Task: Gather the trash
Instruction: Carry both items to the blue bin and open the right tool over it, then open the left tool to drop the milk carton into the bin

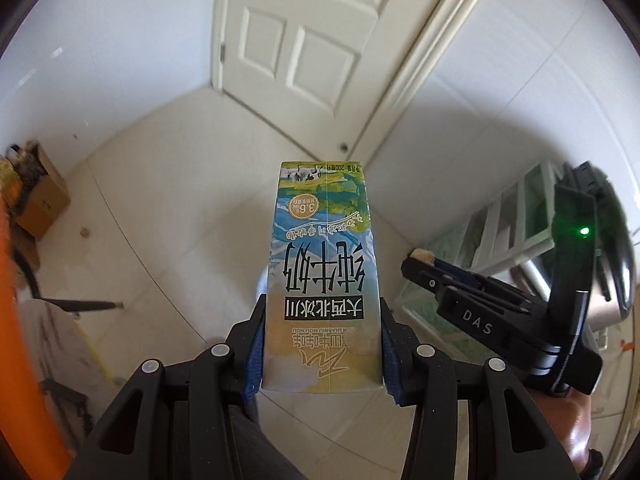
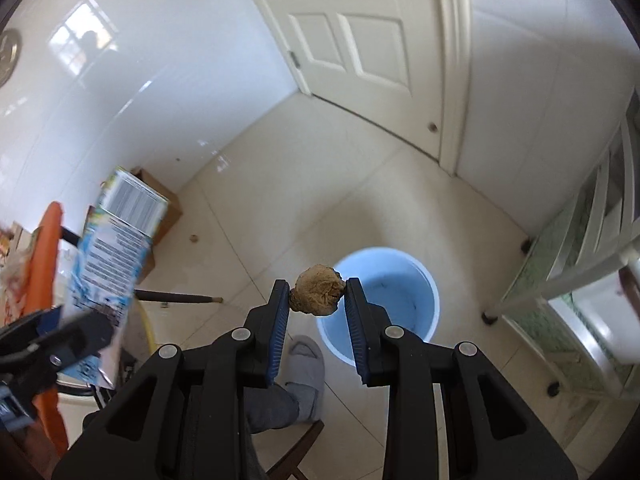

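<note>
My left gripper (image 1: 322,312) is shut on a milk carton (image 1: 324,276) with blue and yellow print, held up over the tiled floor. The carton (image 2: 108,256) and the left gripper (image 2: 60,344) also show at the left of the right wrist view. My right gripper (image 2: 318,288) is shut on a brown crumpled ball (image 2: 318,290), held above the near-left rim of a light blue bin (image 2: 416,280) on the floor. The right gripper (image 1: 424,260) shows in the left wrist view, the ball at its tip.
A white door (image 2: 360,40) stands closed ahead. A cardboard box (image 1: 44,200) sits by the left wall. A white-framed glass table (image 2: 580,248) is at the right. An orange chair (image 2: 44,264) is at the left. A slippered foot (image 2: 306,376) is near the bin.
</note>
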{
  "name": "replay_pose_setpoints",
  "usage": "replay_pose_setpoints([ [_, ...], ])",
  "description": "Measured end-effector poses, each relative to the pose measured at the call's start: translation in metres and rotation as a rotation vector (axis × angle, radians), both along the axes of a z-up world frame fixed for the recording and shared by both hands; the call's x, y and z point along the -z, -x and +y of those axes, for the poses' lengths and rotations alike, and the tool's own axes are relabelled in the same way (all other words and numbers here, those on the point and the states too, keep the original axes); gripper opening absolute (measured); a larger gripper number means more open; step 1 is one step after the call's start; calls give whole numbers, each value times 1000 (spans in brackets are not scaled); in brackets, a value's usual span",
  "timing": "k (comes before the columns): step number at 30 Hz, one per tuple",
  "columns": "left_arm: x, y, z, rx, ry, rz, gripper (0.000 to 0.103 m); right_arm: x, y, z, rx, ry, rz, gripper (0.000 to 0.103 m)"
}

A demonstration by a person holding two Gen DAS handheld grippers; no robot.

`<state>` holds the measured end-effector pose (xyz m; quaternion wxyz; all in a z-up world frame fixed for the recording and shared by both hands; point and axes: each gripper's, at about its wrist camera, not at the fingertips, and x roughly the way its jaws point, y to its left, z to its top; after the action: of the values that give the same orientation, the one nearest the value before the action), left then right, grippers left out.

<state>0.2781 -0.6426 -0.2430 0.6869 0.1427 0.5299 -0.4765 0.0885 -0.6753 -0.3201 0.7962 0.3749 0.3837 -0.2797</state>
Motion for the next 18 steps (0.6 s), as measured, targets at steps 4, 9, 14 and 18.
replay_pose_setpoints([
  [4, 47, -11, -57, 26, -83, 77, 44, 37, 3, -27, 18, -72, 20, 28],
  [9, 102, -40, -130, 79, -216, 145, 55, 71, -11, -52, 38, -157, 50, 32],
  [14, 110, -49, -151, 75, -246, 90, 76, 84, -5, -61, 78, -187, 36, 61],
  [18, 90, -46, -143, 45, -237, 8, 78, 74, -1, -58, 103, -153, 26, 85],
])
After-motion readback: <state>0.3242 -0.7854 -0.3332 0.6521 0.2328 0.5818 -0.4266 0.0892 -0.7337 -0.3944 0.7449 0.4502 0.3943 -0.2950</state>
